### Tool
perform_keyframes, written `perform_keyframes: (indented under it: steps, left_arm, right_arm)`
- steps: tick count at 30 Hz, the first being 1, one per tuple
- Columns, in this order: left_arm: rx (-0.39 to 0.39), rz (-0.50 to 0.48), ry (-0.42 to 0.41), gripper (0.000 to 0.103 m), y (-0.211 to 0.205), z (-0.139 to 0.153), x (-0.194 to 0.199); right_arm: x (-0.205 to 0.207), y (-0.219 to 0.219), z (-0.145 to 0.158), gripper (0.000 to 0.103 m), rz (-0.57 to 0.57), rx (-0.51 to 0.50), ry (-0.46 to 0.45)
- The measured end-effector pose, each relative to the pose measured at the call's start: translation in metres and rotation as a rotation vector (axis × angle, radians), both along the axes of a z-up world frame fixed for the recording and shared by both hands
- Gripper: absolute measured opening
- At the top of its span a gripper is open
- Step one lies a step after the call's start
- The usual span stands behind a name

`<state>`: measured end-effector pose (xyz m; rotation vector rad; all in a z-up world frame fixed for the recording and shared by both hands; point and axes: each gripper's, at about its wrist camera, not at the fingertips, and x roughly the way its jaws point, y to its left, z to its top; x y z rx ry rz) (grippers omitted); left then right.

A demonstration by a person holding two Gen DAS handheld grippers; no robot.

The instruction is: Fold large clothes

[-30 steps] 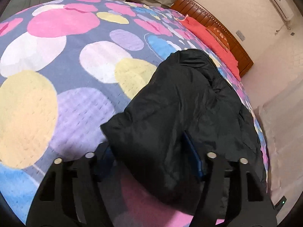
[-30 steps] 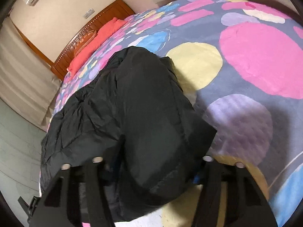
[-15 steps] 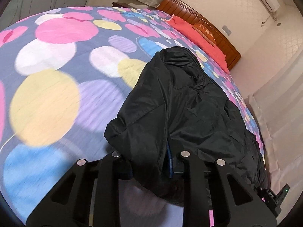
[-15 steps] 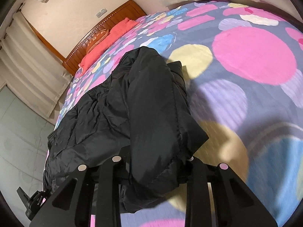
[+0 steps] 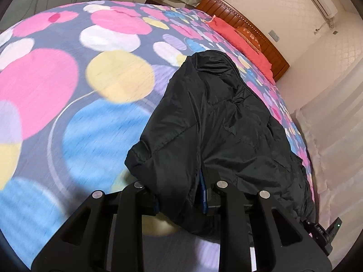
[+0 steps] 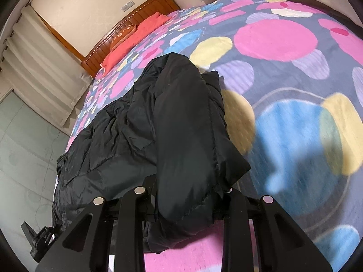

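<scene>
Black, quilted and slippery-looking, the jacket [image 5: 226,131] runs from your claws away toward the headboard, lying on the bed with its near edge lifted. Your left claw [image 5: 181,200] is clenched on a thick bunch of that edge, fabric spilling over both fingers; your right claw [image 6: 185,198] is clamped the same way on the neighbouring bunch, a cuff-like corner hanging just to its right.

A second ago both sets of jaws stood wide, with the cloth only lying between them. They have since closed onto it and held, and the bedspread [image 5: 68,113] beneath has slid: a blue circle now sits just left of your left claw where a purple one was, and the blur on the pattern fits that travel. The jacket looks stretched longer ahead of you than before, so I judge you are dragging the gripped edge back toward yourself, either to straighten the garment or to start bringing it over for a fold.

That means the grasp step is done and the carry is under way. Watch the bulk: padded cloth this thick may creep out of a pinch, and the two bunches should travel together or the fold line will skew.

Beyond the jacket, red pillows [image 6: 133,38] lie against the wooden headboard [image 5: 245,27], well away from both claws. Pale curtains [image 6: 40,68] hang off to the left of your right claw.
</scene>
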<state>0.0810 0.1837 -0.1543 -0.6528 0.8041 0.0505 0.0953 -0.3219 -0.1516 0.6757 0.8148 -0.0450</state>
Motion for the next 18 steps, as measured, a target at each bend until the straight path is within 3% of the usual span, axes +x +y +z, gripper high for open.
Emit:
perform_keyframes:
  steps: [5, 10, 15, 18]
  left_arm:
    - [0.017, -0.016, 0.006, 0.026, 0.000, -0.001, -0.015]
    - [0.000, -0.012, 0.018, 0.038, 0.006, -0.002, -0.012]
    - [0.064, -0.037, 0.015, 0.055, 0.007, 0.006, -0.018]
    - [0.082, -0.053, 0.016, 0.058, 0.013, 0.007, -0.025]
  right_arm:
    - [-0.012, 0.001, -0.005, 0.030, 0.017, -0.006, 0.008]
    - [-0.017, -0.001, -0.008, 0.039, 0.003, 0.018, 0.024]
    - [-0.030, 0.010, -0.002, 0.048, 0.028, -0.056, 0.046]
    - [-0.041, 0.018, 0.002, 0.050, 0.048, -0.105, 0.057]
